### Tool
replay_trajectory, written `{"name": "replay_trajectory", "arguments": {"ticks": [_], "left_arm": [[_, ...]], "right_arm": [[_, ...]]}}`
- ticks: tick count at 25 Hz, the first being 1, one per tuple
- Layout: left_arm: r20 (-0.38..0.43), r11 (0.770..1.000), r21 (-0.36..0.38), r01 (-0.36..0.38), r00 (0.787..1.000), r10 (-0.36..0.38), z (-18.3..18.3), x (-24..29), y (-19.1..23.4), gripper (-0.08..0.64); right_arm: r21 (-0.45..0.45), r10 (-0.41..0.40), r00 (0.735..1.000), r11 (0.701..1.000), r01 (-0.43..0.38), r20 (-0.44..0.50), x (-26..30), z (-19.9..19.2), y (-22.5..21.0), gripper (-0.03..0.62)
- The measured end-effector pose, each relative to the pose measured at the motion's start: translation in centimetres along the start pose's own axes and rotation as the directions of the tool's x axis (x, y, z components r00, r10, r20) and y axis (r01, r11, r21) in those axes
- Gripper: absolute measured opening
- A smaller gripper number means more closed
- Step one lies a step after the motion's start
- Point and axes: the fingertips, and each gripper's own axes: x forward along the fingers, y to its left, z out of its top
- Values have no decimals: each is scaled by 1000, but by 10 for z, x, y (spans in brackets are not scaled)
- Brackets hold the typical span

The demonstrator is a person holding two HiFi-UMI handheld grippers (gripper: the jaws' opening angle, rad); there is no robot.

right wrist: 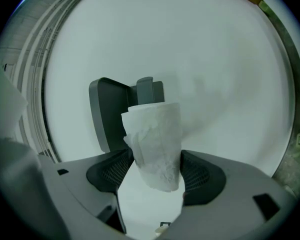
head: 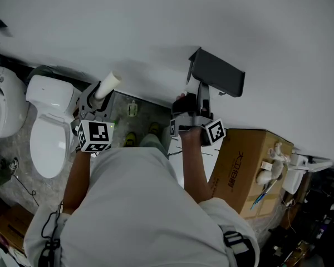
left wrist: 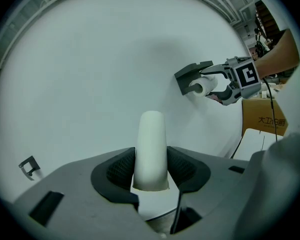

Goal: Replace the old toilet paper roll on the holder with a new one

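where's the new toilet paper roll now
The new roll sits in the right gripper, at the dark wall holder, right of centre in the head view.

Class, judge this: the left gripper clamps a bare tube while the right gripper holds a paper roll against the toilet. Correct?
No: the right gripper holds the paper roll at the dark holder on the wall, not against the toilet, as the right gripper view shows. The left gripper does clamp the bare tube.

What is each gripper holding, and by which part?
The left gripper clamps a bare white tube near one end. The right gripper holds the toilet paper roll across its papered sides.
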Motion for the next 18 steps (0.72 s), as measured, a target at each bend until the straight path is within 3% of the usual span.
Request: {"name": "replay_trajectory", "arguments": {"ticks": [6, 12, 18], "left_arm": [[34, 999, 19, 51, 998, -51, 10, 4, -14, 209], [87, 994, 26, 104, 991, -106, 31, 12, -29, 209], [152, 983, 33, 180, 971, -183, 58, 23, -51, 209]], "right_arm": [[-24, 9, 1000, 1000, -9, -13, -26, -11, 2, 342], [-28, -40, 999, 999, 40, 21, -66, -5, -2, 343], [-196, -70, 994, 977, 85, 82, -102, 26, 17, 207]]}}
